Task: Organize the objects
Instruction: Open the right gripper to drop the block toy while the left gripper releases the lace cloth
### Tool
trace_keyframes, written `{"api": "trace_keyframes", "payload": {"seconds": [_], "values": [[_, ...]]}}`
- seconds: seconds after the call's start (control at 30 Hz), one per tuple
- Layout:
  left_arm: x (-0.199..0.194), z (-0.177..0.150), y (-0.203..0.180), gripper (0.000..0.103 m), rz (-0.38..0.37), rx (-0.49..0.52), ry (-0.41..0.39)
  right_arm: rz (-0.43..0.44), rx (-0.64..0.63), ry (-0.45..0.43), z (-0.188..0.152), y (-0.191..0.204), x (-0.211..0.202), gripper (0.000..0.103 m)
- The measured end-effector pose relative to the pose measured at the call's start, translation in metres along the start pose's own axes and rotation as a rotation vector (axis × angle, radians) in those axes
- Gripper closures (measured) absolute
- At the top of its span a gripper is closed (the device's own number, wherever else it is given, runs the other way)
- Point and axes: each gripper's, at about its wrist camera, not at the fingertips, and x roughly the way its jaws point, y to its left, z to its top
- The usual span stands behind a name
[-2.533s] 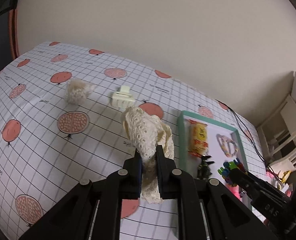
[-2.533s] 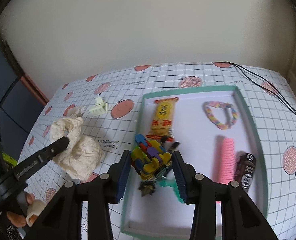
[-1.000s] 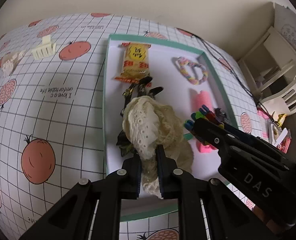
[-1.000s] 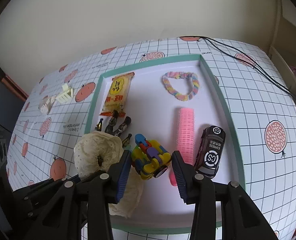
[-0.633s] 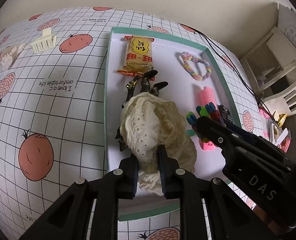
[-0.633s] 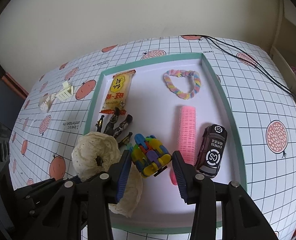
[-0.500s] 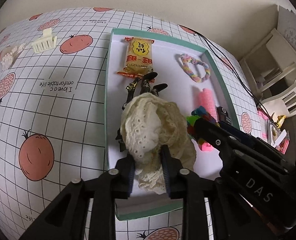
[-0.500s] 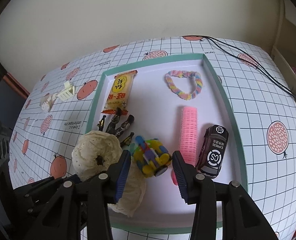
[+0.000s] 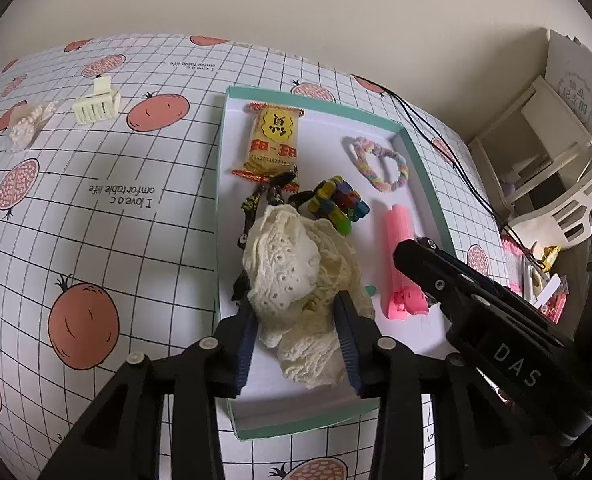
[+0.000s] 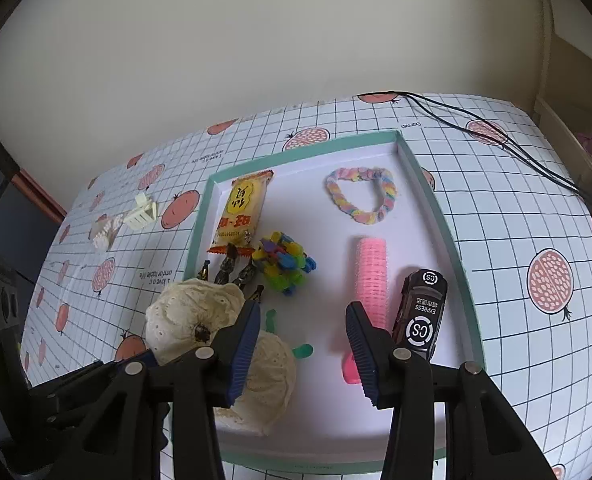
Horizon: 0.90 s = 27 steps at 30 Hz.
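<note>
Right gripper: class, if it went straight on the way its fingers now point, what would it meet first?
Probably the tray floor. The open right gripper aims between the colourful block toy and the pink hair roller; that lane looks free, though depth is unclear.

Lighting: soft, even daylight; faint shadows on tablecloth [image 9: 96,240]. Focus sharp. Fisheye bends grid lines; corners vignetted black.

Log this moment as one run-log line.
left gripper: open, around lace scrunchie in tray | right gripper: open, empty | block toy: in tray | hair claw: on table
</note>
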Motion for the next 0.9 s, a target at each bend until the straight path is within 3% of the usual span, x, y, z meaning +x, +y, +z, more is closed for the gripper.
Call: {"api": "trace_keyframes", "payload": {"seconds": [0.33,0.67,0.73,0.77,0.83,0.9], "values": [[-0.013,0.006,0.011,0.051,-0.030,-0.069,-0.067,-0.005,0.000,-0.001,0.000,-0.003,0.000,0.055],[-0.024,0.010,0.030,0.050,0.060,-0.123,-0.149,-0.002,-0.021,0.014,-0.002,-0.001,0.004,0.055],[-0.025,0.010,0.034,0.042,0.087,-0.141,-0.165,-0.004,-0.028,0.014,-0.002,0.000,0.005,0.054],[-0.026,0.010,0.036,0.036,0.097,-0.145,-0.170,-0.001,-0.030,0.014,-0.002,0.000,0.005,0.046],[-0.026,0.009,0.040,0.034,0.120,-0.155,-0.180,0.003,-0.034,0.010,-0.003,0.001,0.005,0.037],[-0.027,0.008,0.046,0.026,0.133,-0.174,-0.193,0.008,-0.040,0.012,-0.004,0.002,0.006,0.035]]}}
